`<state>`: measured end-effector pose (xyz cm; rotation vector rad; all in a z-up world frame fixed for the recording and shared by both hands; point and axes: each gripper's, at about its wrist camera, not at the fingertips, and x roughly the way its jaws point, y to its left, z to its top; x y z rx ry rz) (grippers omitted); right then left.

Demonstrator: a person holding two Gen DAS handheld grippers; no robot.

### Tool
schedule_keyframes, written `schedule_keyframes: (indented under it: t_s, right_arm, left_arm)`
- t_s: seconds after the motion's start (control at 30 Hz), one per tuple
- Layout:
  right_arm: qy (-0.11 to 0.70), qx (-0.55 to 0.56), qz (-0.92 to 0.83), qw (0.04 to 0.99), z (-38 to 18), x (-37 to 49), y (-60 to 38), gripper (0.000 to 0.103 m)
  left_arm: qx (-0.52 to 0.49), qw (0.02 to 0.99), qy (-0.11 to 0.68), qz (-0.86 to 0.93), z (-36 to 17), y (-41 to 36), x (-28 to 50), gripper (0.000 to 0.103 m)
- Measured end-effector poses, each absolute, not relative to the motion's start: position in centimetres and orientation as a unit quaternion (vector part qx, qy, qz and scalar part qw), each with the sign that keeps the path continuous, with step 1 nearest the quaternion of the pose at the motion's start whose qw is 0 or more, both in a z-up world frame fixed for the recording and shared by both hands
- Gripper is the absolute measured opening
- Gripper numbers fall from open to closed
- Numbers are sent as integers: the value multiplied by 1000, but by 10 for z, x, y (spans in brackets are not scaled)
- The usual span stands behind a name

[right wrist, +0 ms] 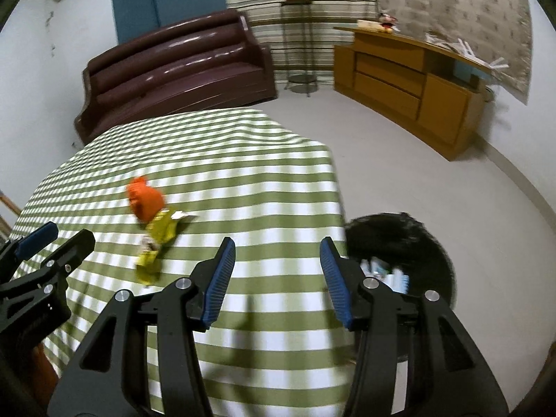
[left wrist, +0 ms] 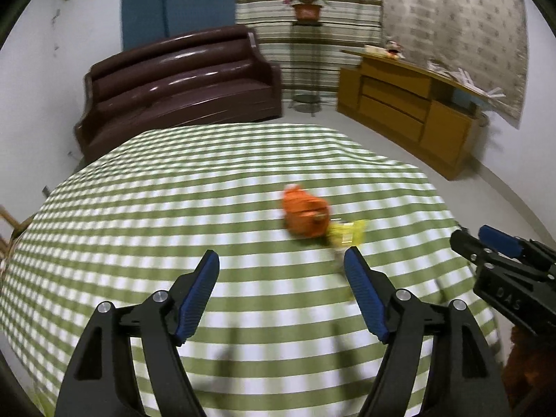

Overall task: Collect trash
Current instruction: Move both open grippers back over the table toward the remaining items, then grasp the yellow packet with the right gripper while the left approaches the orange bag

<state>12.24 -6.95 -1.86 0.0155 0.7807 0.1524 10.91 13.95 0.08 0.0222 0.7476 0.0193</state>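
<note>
An orange crumpled wrapper (left wrist: 305,215) lies on the green-and-white checked tablecloth (left wrist: 173,191), with a yellow wrapper (left wrist: 347,232) touching its near right side. My left gripper (left wrist: 282,258) hovers open just short of them, nothing between its fingers. My right gripper (right wrist: 278,246) is open and empty over the table's right edge. In the right wrist view the orange wrapper (right wrist: 146,199) and the yellow wrapper (right wrist: 158,239) lie to the left, and the left gripper (right wrist: 52,239) shows at the left edge. The right gripper (left wrist: 479,236) appears at the right edge of the left wrist view.
A black-lined bin (right wrist: 410,246) with some trash inside stands on the floor beside the table's right edge. A brown sofa (left wrist: 180,83), a plant stand (left wrist: 305,10) and a yellow wooden cabinet (left wrist: 410,104) line the far walls. Pale floor (right wrist: 417,180) lies to the right.
</note>
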Motion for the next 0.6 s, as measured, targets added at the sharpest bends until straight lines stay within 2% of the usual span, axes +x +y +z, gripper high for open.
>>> schedule_keyframes:
  t_s: [0.03, 0.6]
  right_arm:
    - [379, 4, 79, 922, -19, 122, -63, 62]
    - [410, -54, 113, 904, -36, 136, 27, 61]
  left_arm:
    - [8, 931, 365, 15, 1, 146, 108, 72]
    - [-23, 923, 372, 91, -8, 243, 92, 73]
